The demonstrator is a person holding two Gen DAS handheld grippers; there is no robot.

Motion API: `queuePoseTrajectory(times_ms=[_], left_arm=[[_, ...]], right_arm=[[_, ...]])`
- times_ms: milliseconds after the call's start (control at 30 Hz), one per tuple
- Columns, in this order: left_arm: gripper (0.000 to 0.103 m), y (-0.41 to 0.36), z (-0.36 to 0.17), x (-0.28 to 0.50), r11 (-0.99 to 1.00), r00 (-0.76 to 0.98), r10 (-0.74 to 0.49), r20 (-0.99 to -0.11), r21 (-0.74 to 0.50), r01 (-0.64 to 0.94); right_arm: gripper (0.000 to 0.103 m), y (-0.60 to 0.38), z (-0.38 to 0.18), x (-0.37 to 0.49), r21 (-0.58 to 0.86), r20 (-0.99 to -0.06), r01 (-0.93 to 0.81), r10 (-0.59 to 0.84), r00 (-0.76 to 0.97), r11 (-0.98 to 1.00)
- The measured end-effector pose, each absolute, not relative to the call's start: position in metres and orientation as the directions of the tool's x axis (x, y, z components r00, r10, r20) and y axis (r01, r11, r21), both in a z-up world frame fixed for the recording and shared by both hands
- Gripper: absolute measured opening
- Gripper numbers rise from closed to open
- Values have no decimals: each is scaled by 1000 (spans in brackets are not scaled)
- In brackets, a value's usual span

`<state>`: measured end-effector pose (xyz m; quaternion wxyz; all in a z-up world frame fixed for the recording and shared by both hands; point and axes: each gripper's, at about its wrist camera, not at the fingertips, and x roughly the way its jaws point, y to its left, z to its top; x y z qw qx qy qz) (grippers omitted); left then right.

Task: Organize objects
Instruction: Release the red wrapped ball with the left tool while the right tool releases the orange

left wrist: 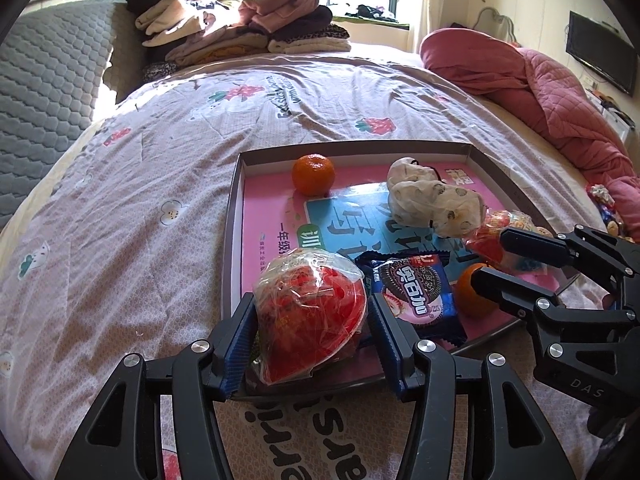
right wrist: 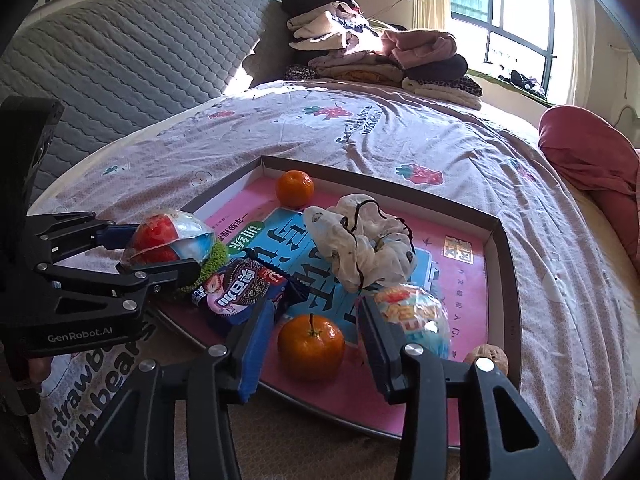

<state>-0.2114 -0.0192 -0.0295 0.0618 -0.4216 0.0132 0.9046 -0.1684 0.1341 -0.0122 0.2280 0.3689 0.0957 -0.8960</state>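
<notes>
Partly hidden behind the left gripper [left wrist: 312,320], the near edge of the shallow box lid [left wrist: 236,200] on the bed [left wrist: 140,200] cannot be followed. The gripper's blue pads sit on either side of a red snack in clear wrap [left wrist: 310,312] at the lid's near left corner; whether they press it or only flank it is hard to tell. In the right wrist view a green crocheted piece [right wrist: 216,258] peeps out beneath that snack, mostly covered.

The right gripper [right wrist: 316,340] stands open, a mandarin [right wrist: 311,346] between its fingers with clear gaps either side. A wrapped jelly cup [right wrist: 416,312] lies against the outer face of its right finger, its print blurred. A walnut [right wrist: 486,356] in the lid's near right corner is half cut off by that finger.

Inside the lid also lie an Oreo packet [left wrist: 416,292], a second mandarin [left wrist: 313,174] near the far wall, and a crumpled spotted cloth pouch [left wrist: 432,200] in the middle. Folded clothes [left wrist: 240,24] and a pink quilt [left wrist: 540,92] lie further back.
</notes>
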Motion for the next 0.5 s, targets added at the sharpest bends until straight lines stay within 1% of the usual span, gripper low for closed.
queuePoseTrajectory(times_ms=[100,500], left_arm=[[63,-18,-28,-211,-991,-638,105,-763,-31,-127],[63,-12,-15,-204,-990,-657,114,-746,-32,-135]], right_arm=[[45,136,-11,-167,4,-703,473,-339,-625,-881],[46,141,4,-160,20,-674,460,-352,-650,-888]])
